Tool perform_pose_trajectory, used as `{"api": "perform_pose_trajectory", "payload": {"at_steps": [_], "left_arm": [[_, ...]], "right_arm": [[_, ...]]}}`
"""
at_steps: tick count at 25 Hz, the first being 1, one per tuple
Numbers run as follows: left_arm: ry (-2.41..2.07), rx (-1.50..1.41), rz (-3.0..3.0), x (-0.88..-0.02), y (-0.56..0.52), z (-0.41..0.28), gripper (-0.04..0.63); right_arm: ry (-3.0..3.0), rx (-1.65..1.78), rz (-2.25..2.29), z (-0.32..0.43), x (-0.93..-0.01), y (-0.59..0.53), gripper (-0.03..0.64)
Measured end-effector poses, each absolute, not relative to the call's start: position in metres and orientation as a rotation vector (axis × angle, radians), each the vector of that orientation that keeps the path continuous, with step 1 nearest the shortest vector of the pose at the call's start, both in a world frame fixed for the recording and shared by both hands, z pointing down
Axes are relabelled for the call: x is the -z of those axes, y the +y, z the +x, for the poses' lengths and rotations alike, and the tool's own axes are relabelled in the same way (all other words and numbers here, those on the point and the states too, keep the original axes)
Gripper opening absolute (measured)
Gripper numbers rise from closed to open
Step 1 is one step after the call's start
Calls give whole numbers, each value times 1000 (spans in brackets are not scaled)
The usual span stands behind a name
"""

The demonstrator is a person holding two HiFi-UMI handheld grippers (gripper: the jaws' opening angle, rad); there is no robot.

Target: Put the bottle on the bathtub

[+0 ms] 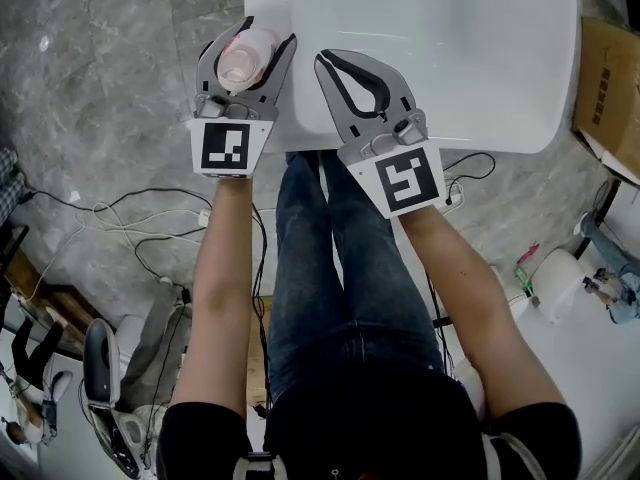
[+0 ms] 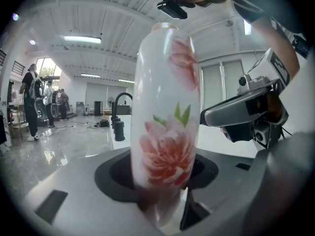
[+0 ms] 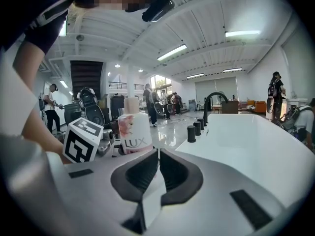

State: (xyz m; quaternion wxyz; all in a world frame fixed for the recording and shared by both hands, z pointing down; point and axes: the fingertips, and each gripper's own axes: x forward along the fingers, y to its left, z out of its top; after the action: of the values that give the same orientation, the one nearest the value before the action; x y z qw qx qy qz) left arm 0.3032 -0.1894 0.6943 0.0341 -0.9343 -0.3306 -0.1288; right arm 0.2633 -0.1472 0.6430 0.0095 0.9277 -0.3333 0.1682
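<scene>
A white bottle point(image 1: 246, 58) with pink flower print stands upright between the jaws of my left gripper point(image 1: 246, 40), which is shut on it. In the left gripper view the bottle point(image 2: 166, 112) fills the middle. The bottle is at the near left corner of the white bathtub point(image 1: 470, 58); whether it touches the rim I cannot tell. My right gripper point(image 1: 322, 60) is beside it over the tub's near rim, shut and empty. In the right gripper view the bottle point(image 3: 133, 132) with its label shows to the left, and the tub point(image 3: 246, 146) stretches ahead.
A black faucet point(image 3: 212, 103) and black knobs point(image 3: 195, 129) stand at the tub's far end. Cables point(image 1: 130, 233) lie on the grey marble floor at left. A cardboard box point(image 1: 608, 88) sits right of the tub. People point(image 3: 275, 98) stand in the background.
</scene>
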Motion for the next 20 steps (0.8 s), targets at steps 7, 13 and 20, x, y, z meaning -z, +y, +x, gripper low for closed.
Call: {"api": "perform_pose_trajectory", "payload": {"at_steps": [7, 13, 20], "left_arm": [[-1011, 424, -2880, -709, -188, 308, 244], [-1038, 482, -2868, -719, -188, 304, 245], [-1078, 577, -2813, -724, -191, 299, 335]], "right_arm": [[-1046, -540, 2906, 268, -648, -153, 32], [-1058, -543, 2917, 268, -647, -157, 32], [-1054, -546, 2924, 267, -639, -156, 32]]}}
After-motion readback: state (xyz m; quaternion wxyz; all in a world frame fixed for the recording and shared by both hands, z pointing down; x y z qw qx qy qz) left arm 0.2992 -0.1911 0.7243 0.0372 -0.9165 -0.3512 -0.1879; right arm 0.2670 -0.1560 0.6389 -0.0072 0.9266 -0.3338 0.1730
